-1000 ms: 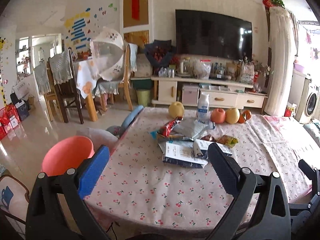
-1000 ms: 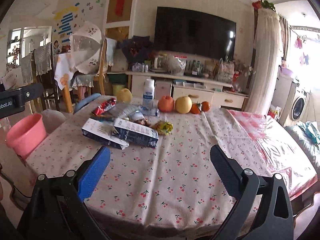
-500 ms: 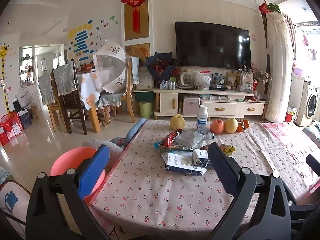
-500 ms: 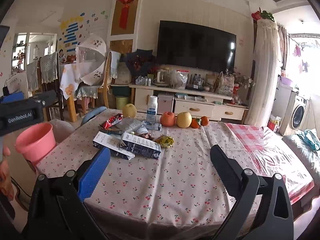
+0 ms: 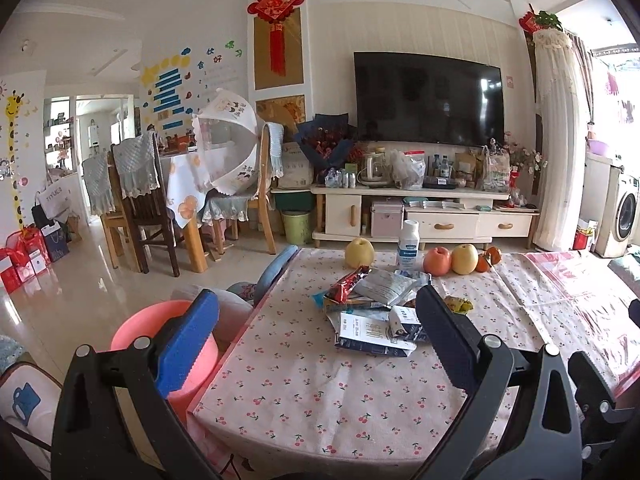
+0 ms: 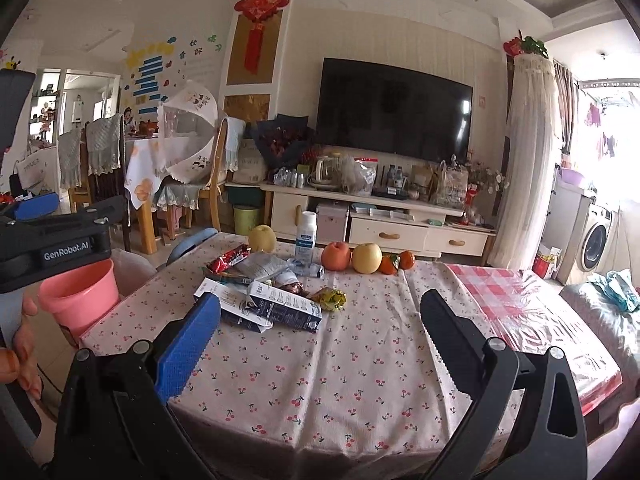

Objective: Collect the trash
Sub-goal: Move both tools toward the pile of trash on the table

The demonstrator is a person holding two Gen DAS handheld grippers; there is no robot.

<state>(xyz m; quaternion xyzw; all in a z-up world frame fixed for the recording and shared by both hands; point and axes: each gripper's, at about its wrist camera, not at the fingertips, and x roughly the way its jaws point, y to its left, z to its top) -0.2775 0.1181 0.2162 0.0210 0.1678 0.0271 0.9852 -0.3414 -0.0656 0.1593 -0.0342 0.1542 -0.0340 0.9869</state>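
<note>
Pink bin (image 6: 78,294) stands off the table's (image 6: 340,380) left edge; contents not visible. Trash pile (image 6: 264,292) (cartons, wrappers) lies mid-table toward the far-left corner, w/ fruit row (image 6: 366,259) behind it. Left gripper (image 5: 316,332) and right gripper (image 6: 320,336): jaws wide apart, holding nothing, short of the near edge.

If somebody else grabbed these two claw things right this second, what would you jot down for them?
Left gripper: open, empty, held short of the table's near edge.
Right gripper: open, empty, also short of the table.
Trash: blue-and-white cardboard cartons, red snack wrapper, grey foil pouch and crumpled yellow wrapper lie piled mid-table on the cherry-print tablecloth.
Pink plastic bucket stands off the table's left side, probably the bin.
Done: nothing collected.
Left: move all trash; the fruit row and white bottle probably stay.
</note>
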